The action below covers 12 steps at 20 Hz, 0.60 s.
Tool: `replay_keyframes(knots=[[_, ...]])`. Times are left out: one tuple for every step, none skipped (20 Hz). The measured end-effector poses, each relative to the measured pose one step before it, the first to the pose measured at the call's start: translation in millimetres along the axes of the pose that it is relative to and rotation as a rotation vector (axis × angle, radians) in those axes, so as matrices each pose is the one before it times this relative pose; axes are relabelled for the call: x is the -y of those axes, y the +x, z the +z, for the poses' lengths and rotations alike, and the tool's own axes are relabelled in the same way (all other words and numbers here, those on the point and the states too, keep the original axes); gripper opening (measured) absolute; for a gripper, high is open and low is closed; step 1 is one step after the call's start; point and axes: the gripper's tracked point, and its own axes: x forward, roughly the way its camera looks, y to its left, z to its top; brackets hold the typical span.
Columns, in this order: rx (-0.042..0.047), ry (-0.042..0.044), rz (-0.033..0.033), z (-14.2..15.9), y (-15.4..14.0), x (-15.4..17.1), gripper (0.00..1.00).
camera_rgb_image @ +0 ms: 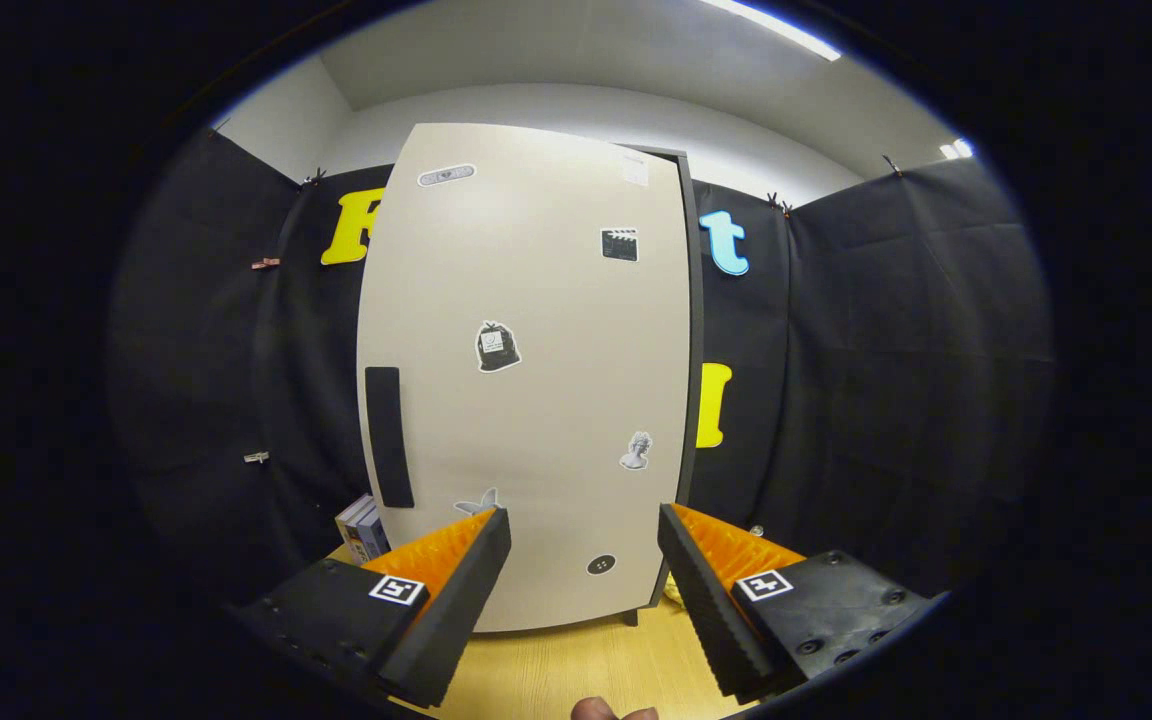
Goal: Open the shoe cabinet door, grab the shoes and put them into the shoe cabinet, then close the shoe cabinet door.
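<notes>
The shoe cabinet (526, 380) stands upright on the wooden desk (576, 670), straight ahead of the tool (584, 525) and beyond its fingers. Its pale door (536, 300) is closed, with a dark vertical handle (388, 436) along its left edge and several small stickers (497, 346) scattered over the front. The tool's fingers are spread wide apart, holding nothing and touching nothing. A few small boxes (361, 527) sit on the desk just left of the cabinet's base. A fingertip (614, 711) shows at the near edge of the desk.
</notes>
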Motion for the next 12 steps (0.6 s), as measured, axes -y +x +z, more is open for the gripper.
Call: replay_keyframes(knots=[[-0.00035,0.00272,-0.00038,0.02,-0.4,0.23,0.97],[-0.0006,0.00055,-0.0001,-0.34,-0.78,0.06,0.97],[0.00015,-0.0012,-0.00095,-0.93,-2.31,0.17,0.97],[-0.00173,-0.00118,0.00023,0.04,-0.41,-0.02,0.97],[0.00109,0.00201,0.00083,0.93,-0.2,0.02,0.97],[-0.00163,0.00224,0.00088,-0.56,-0.1,-0.19,0.97],[-0.00342,0.00186,0.00092,-0.92,0.91,1.08,0.97],[-0.00138,0.00076,-0.00185,-0.09,-0.21,1.4,0.97],[-0.00061,0.00071,-0.00095,-0.37,-0.32,-0.17,0.97],[0.00027,0.00191,-0.00082,-0.27,-0.55,-0.13,0.97],[0.0005,0.00071,-0.0004,0.4,0.28,0.86,0.97],[0.00227,0.0003,-0.00153,0.5,0.14,1.49,0.97]])
